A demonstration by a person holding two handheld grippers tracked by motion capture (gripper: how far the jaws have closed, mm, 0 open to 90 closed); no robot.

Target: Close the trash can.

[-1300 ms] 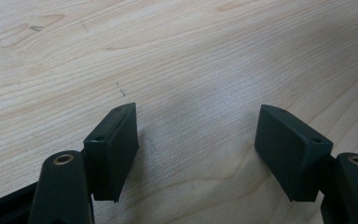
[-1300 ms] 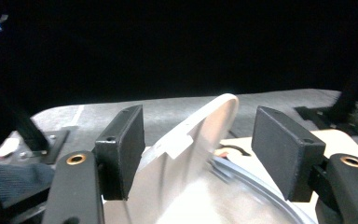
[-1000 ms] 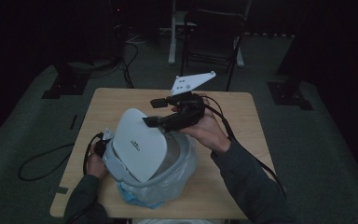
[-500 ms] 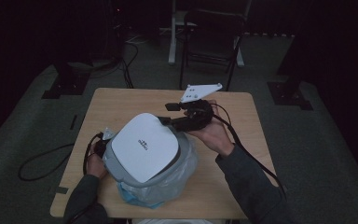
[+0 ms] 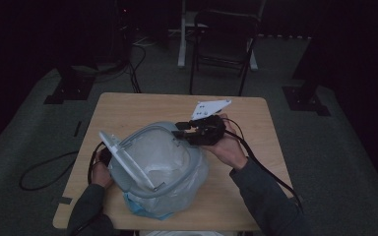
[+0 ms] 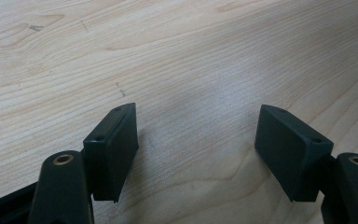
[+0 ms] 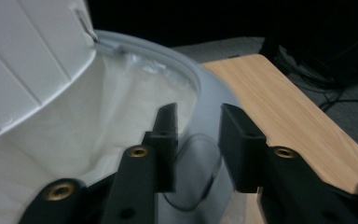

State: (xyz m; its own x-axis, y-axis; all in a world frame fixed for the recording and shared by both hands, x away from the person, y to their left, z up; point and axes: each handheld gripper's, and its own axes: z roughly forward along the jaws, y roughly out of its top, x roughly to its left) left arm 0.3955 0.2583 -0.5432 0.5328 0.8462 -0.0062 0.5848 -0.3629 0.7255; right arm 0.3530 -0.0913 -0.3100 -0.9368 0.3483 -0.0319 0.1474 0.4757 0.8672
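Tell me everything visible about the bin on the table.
The bin is a small grey plastic one lying on the wooden table, its rim facing up and forward. Its white lid stands swung open at the left. A pale translucent bag lines it and bulges below. The right tool straddles the rim at its far right, jaws just closing.

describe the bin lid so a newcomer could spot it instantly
Start at the wooden table in the high view; a grey bin lined with a pale plastic bag lies on it. The lid is the white panel tipped open at the bin's left rim, flat and opaque beside the crinkled bag.
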